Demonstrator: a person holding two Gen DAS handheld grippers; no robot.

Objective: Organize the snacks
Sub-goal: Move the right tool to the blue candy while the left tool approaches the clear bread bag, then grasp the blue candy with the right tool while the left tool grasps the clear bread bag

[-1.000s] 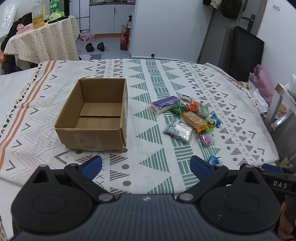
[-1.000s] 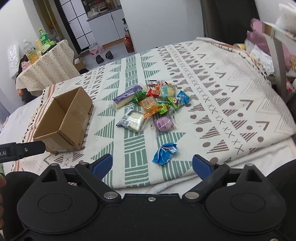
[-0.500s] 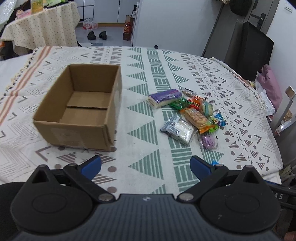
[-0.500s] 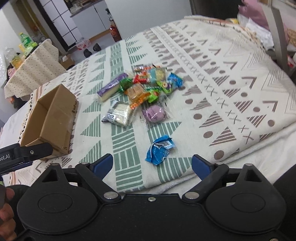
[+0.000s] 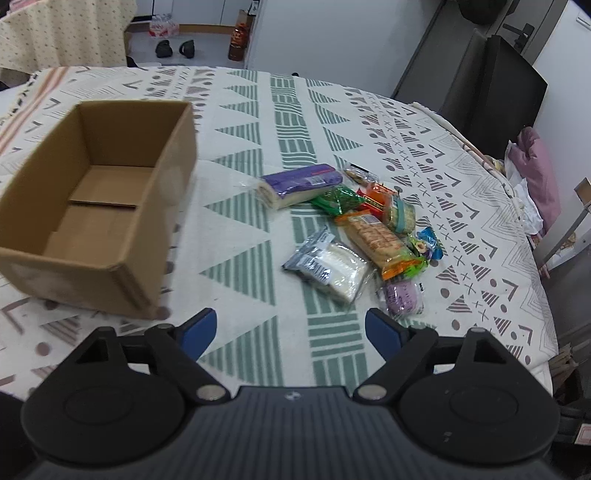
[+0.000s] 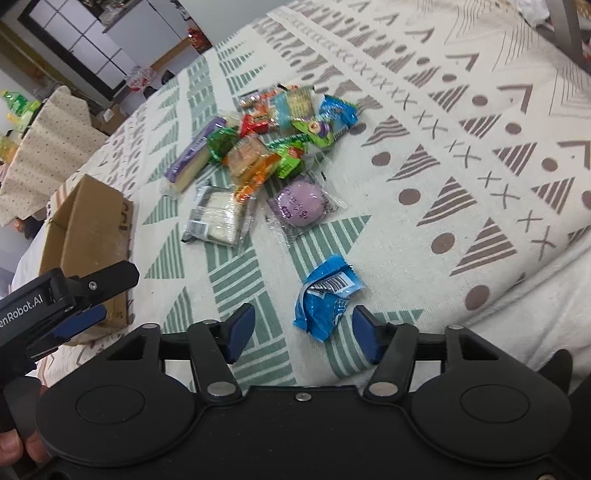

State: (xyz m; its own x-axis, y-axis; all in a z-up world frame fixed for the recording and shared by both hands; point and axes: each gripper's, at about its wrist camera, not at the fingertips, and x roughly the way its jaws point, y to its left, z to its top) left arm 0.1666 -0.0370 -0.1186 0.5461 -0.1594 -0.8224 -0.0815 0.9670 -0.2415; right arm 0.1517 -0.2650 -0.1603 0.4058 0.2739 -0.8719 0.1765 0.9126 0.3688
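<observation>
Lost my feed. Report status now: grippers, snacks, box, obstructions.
Right gripper jaws closing around blue packet, not yet gripping. Left gripper closing too, empty. Cardboard box empty; snack pile untouched. Nothing in the way.

I'm in a lived-in home: a patterned cloth spreads under me, shoes sit on the floor at eleven o'clock, and a dotted tablecloth drapes a side table beside them

Only "enRobot.AI", cut off at the picture's edge, reads in white on the left black tool.
</observation>
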